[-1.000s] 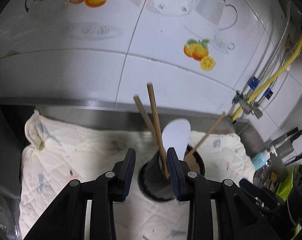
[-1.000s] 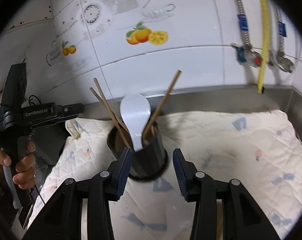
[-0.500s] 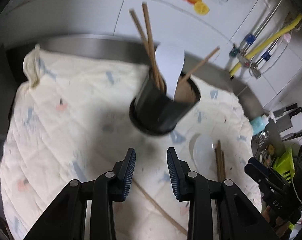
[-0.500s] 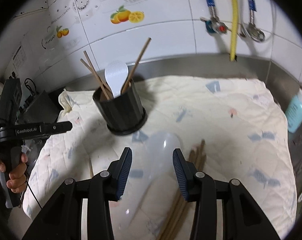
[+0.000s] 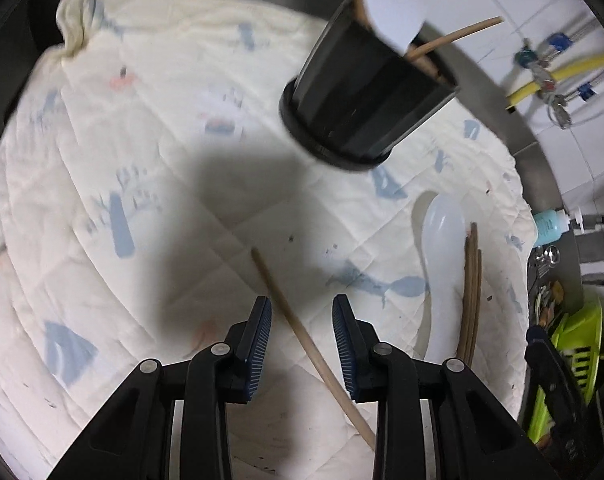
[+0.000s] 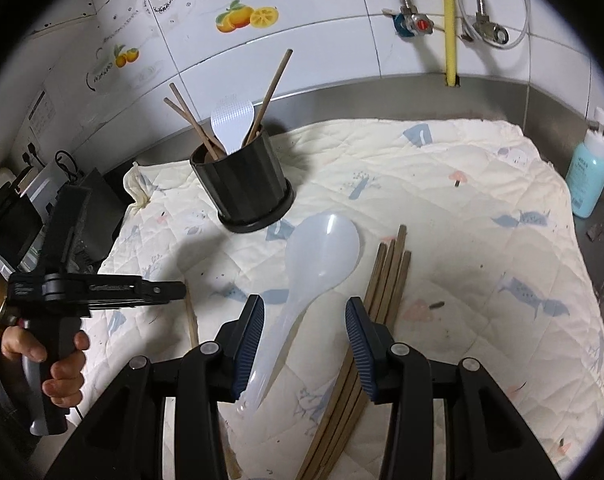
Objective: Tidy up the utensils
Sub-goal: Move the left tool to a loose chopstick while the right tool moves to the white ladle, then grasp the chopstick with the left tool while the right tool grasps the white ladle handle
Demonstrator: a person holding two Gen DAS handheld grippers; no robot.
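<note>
A black utensil holder stands at the back of the quilted cloth, with three wooden chopsticks and a white rice paddle in it; it also shows in the left wrist view. My left gripper is open, low over a single light chopstick that lies between its fingers. My right gripper is open above the handle of a translucent white ladle. A bundle of brown chopsticks lies right of the ladle.
A tiled wall with pipes and a yellow hose stands behind. A blue soap bottle stands at the right edge. Knives and a green rack are at the right in the left wrist view. Dark boxes sit left of the cloth.
Both grippers have pulled back from the holder and dropped toward the cloth. The left one now hangs over the single chopstick, the right one over the ladle handle.
</note>
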